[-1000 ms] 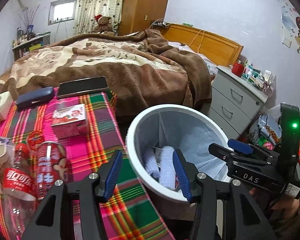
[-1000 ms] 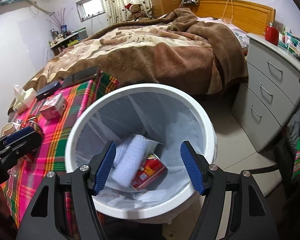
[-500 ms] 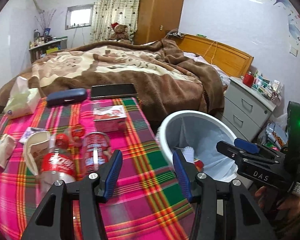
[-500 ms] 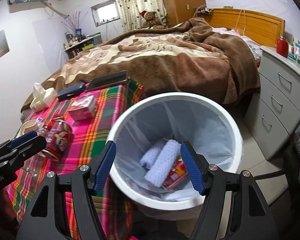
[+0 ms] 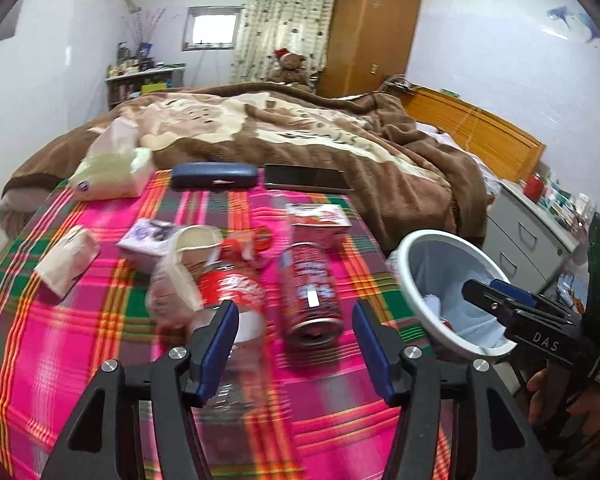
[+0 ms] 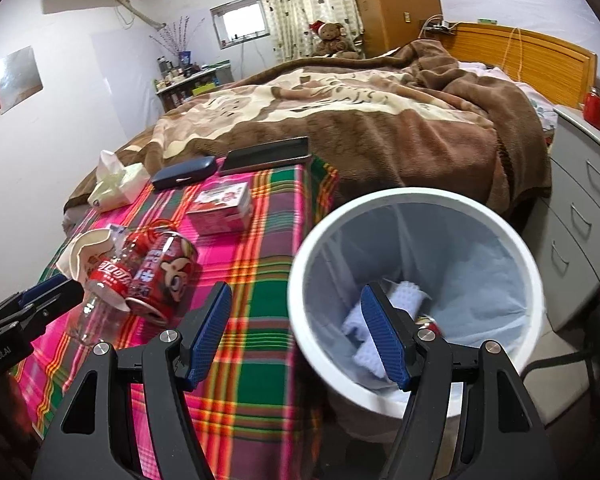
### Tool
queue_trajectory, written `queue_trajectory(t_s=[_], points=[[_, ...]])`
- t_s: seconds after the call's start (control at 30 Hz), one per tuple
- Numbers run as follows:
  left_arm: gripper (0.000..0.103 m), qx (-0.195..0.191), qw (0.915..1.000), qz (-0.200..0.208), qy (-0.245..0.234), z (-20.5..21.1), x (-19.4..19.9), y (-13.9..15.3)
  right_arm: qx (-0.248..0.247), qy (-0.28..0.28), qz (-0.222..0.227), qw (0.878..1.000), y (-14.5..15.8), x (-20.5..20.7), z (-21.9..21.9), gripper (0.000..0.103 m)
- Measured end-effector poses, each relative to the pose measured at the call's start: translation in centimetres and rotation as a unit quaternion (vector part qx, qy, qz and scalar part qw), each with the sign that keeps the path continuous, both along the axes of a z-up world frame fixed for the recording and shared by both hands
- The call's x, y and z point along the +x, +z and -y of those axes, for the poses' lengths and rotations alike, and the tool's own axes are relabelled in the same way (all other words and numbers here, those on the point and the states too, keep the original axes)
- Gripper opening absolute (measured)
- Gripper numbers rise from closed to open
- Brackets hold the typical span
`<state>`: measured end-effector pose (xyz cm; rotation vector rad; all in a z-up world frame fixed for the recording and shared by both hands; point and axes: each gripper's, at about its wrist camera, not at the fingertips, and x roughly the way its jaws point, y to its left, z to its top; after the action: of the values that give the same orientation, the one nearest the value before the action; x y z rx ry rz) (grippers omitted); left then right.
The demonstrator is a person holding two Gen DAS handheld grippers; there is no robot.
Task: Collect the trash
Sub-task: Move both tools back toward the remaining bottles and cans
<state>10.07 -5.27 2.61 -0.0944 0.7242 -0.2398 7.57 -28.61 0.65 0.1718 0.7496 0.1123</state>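
Observation:
Trash lies on the plaid tablecloth [image 5: 100, 344]: a red drink can [image 5: 310, 292] on its side, a clear cola bottle [image 5: 228, 292] and a crumpled paper cup [image 5: 192, 248]. My left gripper [image 5: 296, 344] hovers just short of the can and bottle. Its jaws are opening and nothing is held between them. The white bin [image 6: 420, 196] stands off the table's right edge and holds white rolled pieces [image 6: 404, 300]. My right gripper [image 6: 296, 332] hangs open and bare over the bin's near rim. In the right wrist view the can [image 6: 164, 276] and bottle [image 6: 108, 280] lie to the left.
A red-and-white carton [image 5: 316, 220], a purple wrapper [image 5: 148, 236] and a folded paper [image 5: 68, 260] also lie on the cloth. A tissue pack [image 5: 112, 172], dark case [image 5: 214, 176] and phone [image 5: 306, 178] line the far edge. Beyond are a bed [image 5: 300, 136] and grey drawers [image 6: 580, 208].
My left gripper swung left from over the bin to above the table's trash, and its jaws widened. My right gripper also shifted left, so the bin now sits to the right.

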Motion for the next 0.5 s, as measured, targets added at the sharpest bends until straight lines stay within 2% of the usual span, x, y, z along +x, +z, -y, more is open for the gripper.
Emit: queue_trajectory(t_s=[0.23,0.5], points=[[0.06,0.004,0.9993,-0.012,0.034,-3.1,0.0,-1.0,0.006,0.018,-0.001,1.0,-0.1,0.7,-1.8,0.069],[0.06,0.006,0.9992,-0.031,0.025,-3.6,0.7,-2.6,0.009,0.043,-0.009,0.999,-0.2,2.1,-3.7,0.069]])
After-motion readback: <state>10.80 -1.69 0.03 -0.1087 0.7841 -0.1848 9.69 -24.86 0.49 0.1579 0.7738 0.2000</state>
